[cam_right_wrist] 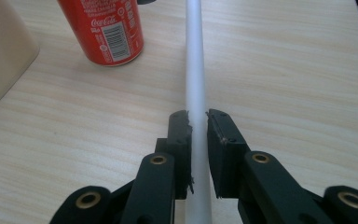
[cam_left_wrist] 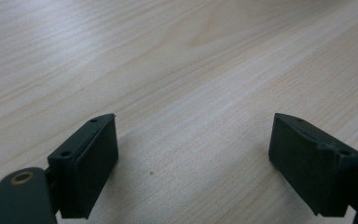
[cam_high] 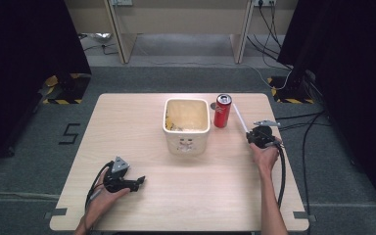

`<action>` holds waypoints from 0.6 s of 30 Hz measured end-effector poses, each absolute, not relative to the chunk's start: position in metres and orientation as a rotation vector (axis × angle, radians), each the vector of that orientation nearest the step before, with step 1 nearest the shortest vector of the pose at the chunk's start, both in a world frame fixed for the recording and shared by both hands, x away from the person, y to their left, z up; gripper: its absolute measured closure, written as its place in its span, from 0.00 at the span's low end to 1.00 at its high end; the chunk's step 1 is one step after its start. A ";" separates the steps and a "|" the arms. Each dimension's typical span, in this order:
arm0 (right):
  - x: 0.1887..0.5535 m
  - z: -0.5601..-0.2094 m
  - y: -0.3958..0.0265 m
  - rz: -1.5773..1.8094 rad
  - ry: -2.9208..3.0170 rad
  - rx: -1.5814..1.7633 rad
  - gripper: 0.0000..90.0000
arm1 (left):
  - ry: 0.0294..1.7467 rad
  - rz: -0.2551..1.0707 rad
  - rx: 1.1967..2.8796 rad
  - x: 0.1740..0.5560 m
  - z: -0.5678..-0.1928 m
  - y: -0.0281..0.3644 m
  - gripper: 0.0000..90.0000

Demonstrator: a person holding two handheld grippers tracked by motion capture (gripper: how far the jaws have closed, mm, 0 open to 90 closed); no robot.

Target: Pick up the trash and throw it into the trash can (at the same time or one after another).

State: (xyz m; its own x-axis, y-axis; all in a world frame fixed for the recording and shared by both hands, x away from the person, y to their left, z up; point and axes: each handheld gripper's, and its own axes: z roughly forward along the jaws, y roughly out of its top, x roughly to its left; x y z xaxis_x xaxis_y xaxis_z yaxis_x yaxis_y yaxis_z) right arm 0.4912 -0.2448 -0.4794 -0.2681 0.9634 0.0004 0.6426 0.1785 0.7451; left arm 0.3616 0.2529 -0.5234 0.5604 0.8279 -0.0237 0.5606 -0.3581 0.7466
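The right hand-held gripper (cam_right_wrist: 198, 122) has its jaws closed on a white straw (cam_right_wrist: 195, 60), the pads pressing its sides. In the right gripper view the straw runs straight up between the jaws and off the top edge, so its far end is cut off there, and its near end is hidden below the jaws. In the high view the same straw (cam_high: 240, 118) shows as a thin white line slanting up and left from the right hand-held gripper (cam_high: 260, 135), its tip close beside the red soda can (cam_high: 223, 110); whether tip and can touch is too fine to tell.

The can stands upright on the bench (cam_high: 152, 205), just right of a cream bucket (cam_high: 186, 126) (yellowish scraps lie inside, too blurred to name). In the right gripper view the can's (cam_right_wrist: 103, 29) top is cut off, and only a pale corner of the bucket (cam_right_wrist: 2, 51) enters at the left.

The left hand-held gripper (cam_high: 138, 181) rests low at the bench's near left, well apart from everything else. Its own view shows the jaws of the left hand-held gripper (cam_left_wrist: 193, 163) standing wide apart with bare wood between them, holding nothing.
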 end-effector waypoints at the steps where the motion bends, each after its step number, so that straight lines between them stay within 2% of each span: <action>1: 0.490 -0.477 -0.246 0.882 1.980 1.505 0.88 | 1.110 0.468 2.065 0.362 -0.523 0.253 0.17; 18: 0.470 -0.415 -0.251 0.932 1.969 1.370 0.88 | 1.109 0.469 2.064 0.362 -0.524 0.253 0.16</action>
State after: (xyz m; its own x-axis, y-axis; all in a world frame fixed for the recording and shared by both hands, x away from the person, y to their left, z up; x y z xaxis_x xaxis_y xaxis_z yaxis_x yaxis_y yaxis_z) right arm 0.4697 -0.2508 -0.4154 -0.3205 0.9455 -0.0565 0.5556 0.2360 0.7973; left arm 0.3616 0.2528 -0.5235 0.5605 0.8278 -0.0239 0.5601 -0.3577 0.7473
